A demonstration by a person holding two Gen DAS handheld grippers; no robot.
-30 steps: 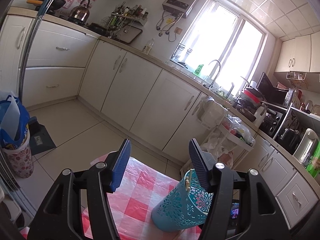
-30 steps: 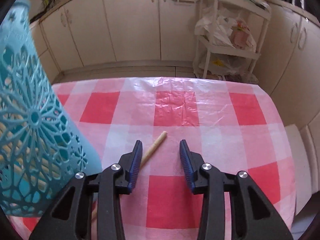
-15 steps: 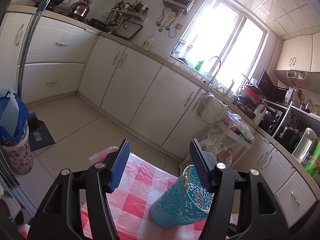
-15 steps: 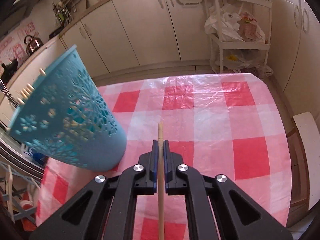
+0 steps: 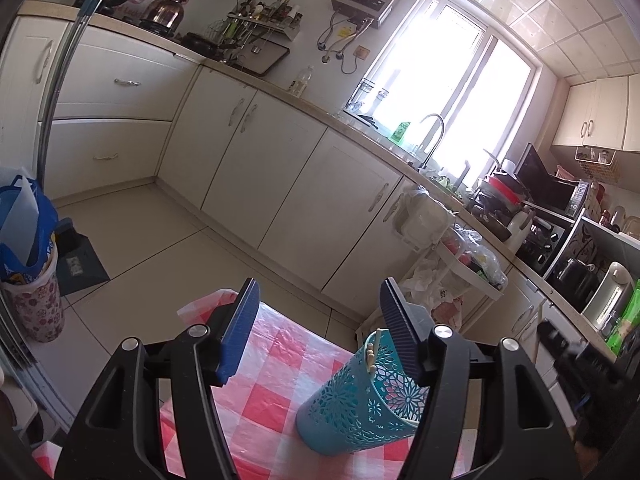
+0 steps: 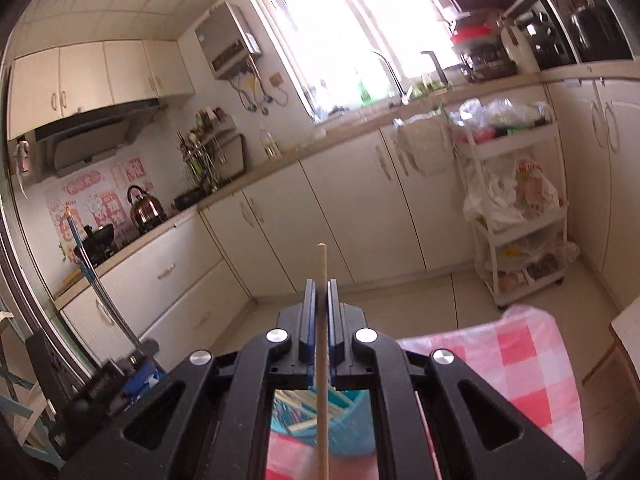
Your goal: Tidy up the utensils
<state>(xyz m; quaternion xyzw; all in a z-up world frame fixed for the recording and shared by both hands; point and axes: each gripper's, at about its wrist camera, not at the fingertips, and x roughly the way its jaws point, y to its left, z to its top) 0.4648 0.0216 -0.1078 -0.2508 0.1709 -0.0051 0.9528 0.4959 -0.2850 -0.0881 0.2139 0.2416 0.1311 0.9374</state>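
Note:
A teal cut-out utensil holder [image 5: 360, 404] stands leaning on the red-and-white checked tablecloth [image 5: 272, 396]. A few chopstick ends show at its rim. My left gripper [image 5: 320, 320] is open above the table; its right finger [image 5: 400, 336] is at the holder's rim and its left finger is well clear. My right gripper [image 6: 321, 292] is shut on a wooden chopstick [image 6: 321, 264] whose tip points ahead past the pads. Below it, through its frame, the holder [image 6: 356, 412] shows several chopsticks inside.
A white shelf cart [image 6: 516, 216] with plastic bags stands by the cabinets beyond the table's far edge [image 6: 532, 316]. A floral bin with a blue bag [image 5: 28, 280] is on the floor at left. A blurred black shape [image 5: 576, 368] sits at the right edge.
My right gripper closed on the chopstick that lay on the cloth and lifted it high, swinging up over the holder. The left gripper stayed put and open.

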